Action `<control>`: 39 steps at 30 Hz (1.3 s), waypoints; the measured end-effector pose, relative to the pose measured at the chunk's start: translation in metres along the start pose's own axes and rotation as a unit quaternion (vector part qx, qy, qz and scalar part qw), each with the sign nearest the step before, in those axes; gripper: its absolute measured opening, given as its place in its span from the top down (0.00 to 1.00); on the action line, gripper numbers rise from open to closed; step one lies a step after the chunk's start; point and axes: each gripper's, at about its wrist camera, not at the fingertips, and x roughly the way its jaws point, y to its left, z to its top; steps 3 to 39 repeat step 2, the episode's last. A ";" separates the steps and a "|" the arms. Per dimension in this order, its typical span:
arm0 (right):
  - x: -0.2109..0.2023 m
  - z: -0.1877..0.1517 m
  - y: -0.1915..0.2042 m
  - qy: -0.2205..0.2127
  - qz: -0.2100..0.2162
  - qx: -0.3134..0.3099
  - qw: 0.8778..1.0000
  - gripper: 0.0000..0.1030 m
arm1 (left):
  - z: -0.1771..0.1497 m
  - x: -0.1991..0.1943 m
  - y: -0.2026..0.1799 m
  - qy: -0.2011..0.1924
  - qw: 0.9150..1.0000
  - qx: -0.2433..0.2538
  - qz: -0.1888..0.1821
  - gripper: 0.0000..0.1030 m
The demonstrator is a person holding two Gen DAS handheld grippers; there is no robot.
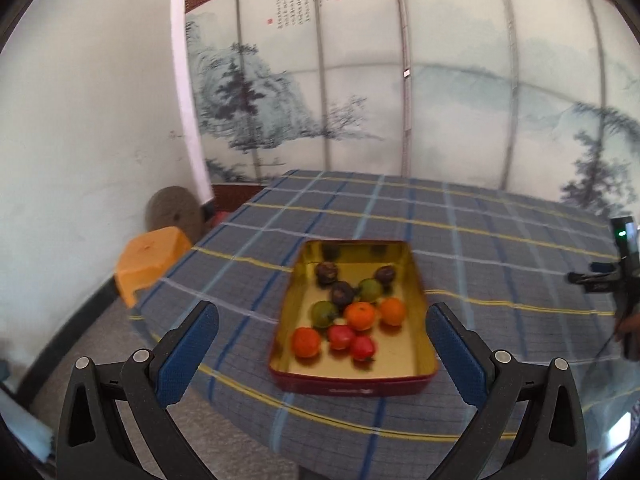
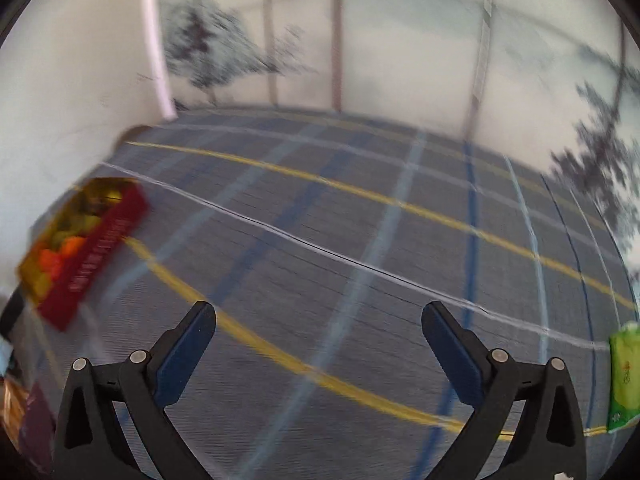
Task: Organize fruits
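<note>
A red tin with a gold inside (image 1: 416, 280) sits on the plaid tablecloth (image 1: 500, 248). It holds several small fruits: dark brown ones (image 1: 327, 272) at the back, green ones (image 1: 370, 289) in the middle, oranges (image 1: 360, 315) and red ones (image 1: 341, 336) at the front. My left gripper (image 1: 322, 318) is open, hovering before the tin with nothing between its fingers. In the blurred right wrist view the tin (image 2: 96, 248) lies far left. My right gripper (image 2: 319, 318) is open wide over bare cloth, holding nothing.
An orange plastic stool (image 1: 152, 258) stands left of the table by the white wall. A painted folding screen (image 1: 360, 80) backs the table. A dark device on a stand (image 1: 624, 264) is at the right edge. A green packet (image 2: 624, 380) lies on the cloth far right.
</note>
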 end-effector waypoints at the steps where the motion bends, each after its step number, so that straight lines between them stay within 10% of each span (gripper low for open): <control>1: 0.008 0.001 -0.012 0.010 -0.005 0.008 1.000 0.00 | 0.002 0.005 -0.001 0.007 1.000 0.007 0.013 0.00; 39: 0.019 0.002 -0.027 0.025 -0.016 0.019 0.999 0.00 | 0.003 0.009 -0.001 0.011 1.000 0.009 0.019 0.00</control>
